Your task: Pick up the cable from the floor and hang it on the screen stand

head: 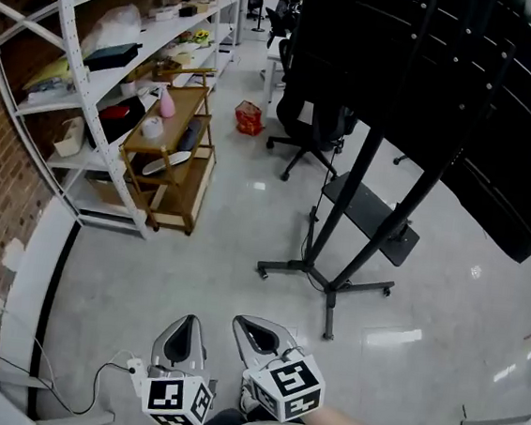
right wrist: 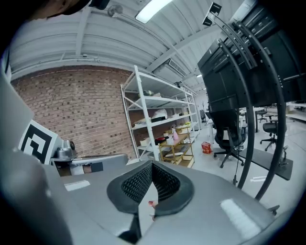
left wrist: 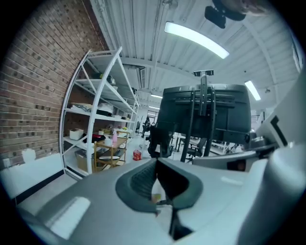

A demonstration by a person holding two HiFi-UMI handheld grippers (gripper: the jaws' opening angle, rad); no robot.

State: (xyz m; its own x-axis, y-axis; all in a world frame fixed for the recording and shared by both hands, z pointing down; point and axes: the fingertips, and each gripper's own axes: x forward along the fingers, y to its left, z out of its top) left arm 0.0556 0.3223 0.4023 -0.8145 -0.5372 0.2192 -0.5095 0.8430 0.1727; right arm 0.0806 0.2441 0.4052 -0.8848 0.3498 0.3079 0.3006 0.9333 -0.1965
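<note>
A thin black cable point(head: 84, 411) lies on the floor at the lower left and ends in a white plug point(head: 138, 369), just left of my left gripper. The black screen stand point(head: 365, 195) with its big dark screen point(head: 422, 72) rises at the upper right on a wheeled base point(head: 331, 285). It also shows ahead as the stand point(left wrist: 202, 112) in the left gripper view and close on the right as the stand point(right wrist: 248, 95) in the right gripper view. My left gripper point(head: 186, 321) point(left wrist: 157, 161) and right gripper point(head: 240, 322) point(right wrist: 152, 165) are side by side, both shut and holding nothing.
White shelving point(head: 93, 57) lines the brick wall on the left, with a wooden cart point(head: 173, 150) beside it. A black office chair point(head: 312, 132) and a red bag point(head: 249, 117) stand behind the stand. A white ledge point(head: 34, 258) runs along the wall.
</note>
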